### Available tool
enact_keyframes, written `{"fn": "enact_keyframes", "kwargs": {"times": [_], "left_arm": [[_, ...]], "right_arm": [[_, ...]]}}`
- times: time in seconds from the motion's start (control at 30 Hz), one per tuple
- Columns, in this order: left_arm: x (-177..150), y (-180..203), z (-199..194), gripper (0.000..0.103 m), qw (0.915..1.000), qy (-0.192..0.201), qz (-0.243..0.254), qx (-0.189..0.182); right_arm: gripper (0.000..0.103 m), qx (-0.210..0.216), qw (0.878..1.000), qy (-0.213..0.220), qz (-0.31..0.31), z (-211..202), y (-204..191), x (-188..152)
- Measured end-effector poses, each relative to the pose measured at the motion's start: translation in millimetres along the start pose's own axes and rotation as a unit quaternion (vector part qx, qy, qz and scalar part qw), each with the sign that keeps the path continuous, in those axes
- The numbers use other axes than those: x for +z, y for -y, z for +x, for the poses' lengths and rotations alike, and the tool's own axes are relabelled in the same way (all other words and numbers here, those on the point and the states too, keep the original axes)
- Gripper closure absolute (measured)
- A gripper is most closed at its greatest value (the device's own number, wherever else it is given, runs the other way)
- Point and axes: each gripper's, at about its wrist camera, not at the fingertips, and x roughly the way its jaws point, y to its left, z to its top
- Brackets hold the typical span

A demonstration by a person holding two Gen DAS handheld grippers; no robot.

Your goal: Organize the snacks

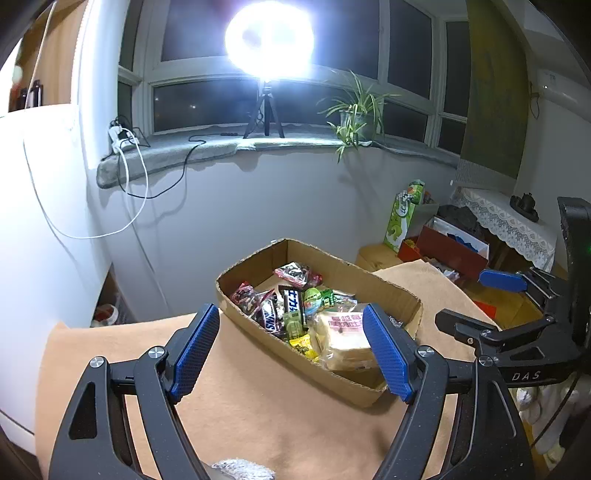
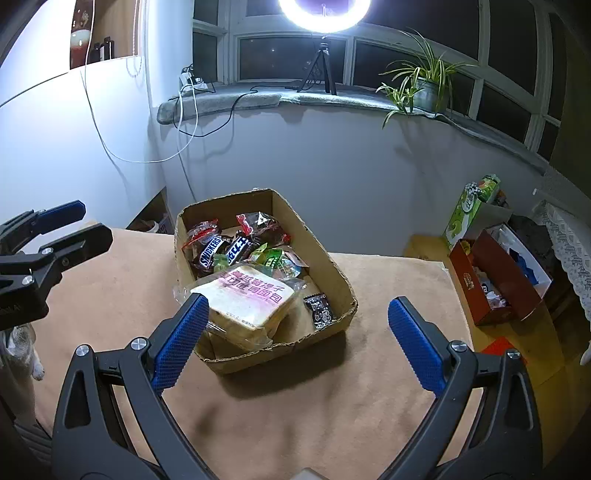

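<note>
A shallow cardboard box (image 2: 334, 273) sits on the tan-covered surface (image 2: 280, 413), and the snacks are all inside it. Nearest the person lies a bagged sandwich bread (image 2: 245, 301) with pink lettering, propped against the box's near-left corner and partly lying over the other packets. Behind it a Snickers bar (image 2: 211, 252) rests beside a dark bar with white characters (image 2: 238, 249), with green candy packets (image 2: 271, 258) just to their right and red-and-dark wrapped sweets (image 2: 264, 223) toward the far wall of the box. A small black sachet (image 2: 320, 309) lies alone on the box floor at the bread's right. The left tool (image 1: 291, 347) hangs over the surface in front of the box with its blue pads spread wide and nothing between them; from its own camera the right-hand pad overlaps the view of the bread, though whether it touches I cannot tell. The right tool (image 2: 295, 336) is likewise spread open and empty, held just before the near edge of the box. On the windowsill beyond, a ring light (image 2: 324, 14) on a small tripod glares, with a potted spider plant (image 2: 424, 86) to its right. Off the surface's right side stand a red carton (image 2: 491, 291) and a green carton (image 2: 467, 214).
</note>
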Motion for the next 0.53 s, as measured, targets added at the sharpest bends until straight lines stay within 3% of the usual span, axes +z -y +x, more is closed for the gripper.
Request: {"fn": "enact_keyframes", "kwargs": {"times": [0.53], "left_arm": [[-0.4, 7.3, -10.2, 0.023, 0.9998, 0.014, 0.013, 0.006]], "right_arm": [[0.003, -0.006, 1.000, -0.001, -0.005, -4.7, 0.6, -2.4]]}}
